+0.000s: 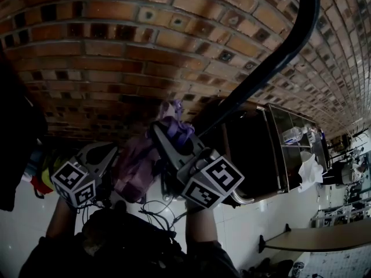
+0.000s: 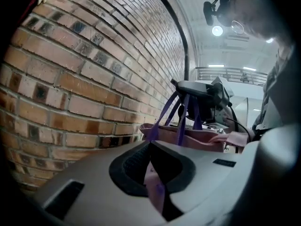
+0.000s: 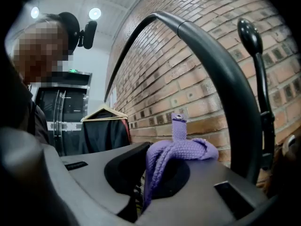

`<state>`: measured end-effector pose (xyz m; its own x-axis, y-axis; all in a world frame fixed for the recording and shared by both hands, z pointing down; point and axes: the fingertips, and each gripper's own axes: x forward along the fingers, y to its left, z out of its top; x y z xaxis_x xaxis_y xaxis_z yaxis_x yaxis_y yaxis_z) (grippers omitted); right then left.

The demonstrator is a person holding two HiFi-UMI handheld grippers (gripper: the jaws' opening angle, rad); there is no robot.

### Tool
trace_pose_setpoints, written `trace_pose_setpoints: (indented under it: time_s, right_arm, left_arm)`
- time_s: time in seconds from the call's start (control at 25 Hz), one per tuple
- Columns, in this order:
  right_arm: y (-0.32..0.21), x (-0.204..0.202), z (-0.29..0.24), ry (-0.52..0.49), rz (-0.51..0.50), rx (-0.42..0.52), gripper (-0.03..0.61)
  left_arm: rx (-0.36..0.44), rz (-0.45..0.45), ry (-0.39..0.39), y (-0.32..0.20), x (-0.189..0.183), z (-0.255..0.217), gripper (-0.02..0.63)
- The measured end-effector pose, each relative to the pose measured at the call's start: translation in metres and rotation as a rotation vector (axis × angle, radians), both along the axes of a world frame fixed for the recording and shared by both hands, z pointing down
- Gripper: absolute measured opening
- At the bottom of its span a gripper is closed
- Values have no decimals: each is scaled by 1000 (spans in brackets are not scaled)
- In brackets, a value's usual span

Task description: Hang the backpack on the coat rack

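A pink backpack (image 1: 136,167) with purple straps hangs between my two grippers, close to the brick wall. My right gripper (image 1: 165,129) is shut on its purple top strap (image 1: 175,117), which bunches over the jaws in the right gripper view (image 3: 181,147). My left gripper (image 1: 113,155) is shut on a fold of the bag's pink fabric (image 2: 155,178), lower and to the left. The bag body (image 2: 188,138) shows beyond it. The black coat rack (image 1: 272,57) curves up just right of the strap. Its thick arm (image 3: 225,79) and a knobbed peg (image 3: 249,32) rise beside the right gripper.
The brick wall (image 1: 116,39) fills the view ahead. A dark cabinet with glass shelves (image 1: 290,143) stands to the right of the rack. Dark clothes (image 1: 17,132) hang at the left, on a hanger (image 3: 106,114). Cables (image 1: 156,210) dangle under the grippers.
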<state>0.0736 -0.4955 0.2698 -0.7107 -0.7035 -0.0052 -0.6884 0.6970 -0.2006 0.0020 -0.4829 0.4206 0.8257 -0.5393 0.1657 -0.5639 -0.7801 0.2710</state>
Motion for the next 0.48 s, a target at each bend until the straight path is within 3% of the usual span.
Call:
trace_pose_setpoints:
  time_s: [0.2, 0.48]
  right_arm:
    - [5, 20, 4, 1, 56, 5, -2]
    - [18, 37, 19, -83, 92, -30, -2]
  left_arm:
    - [0, 19, -11, 0, 10, 1, 14]
    - [-1, 40, -20, 5, 22, 1, 14]
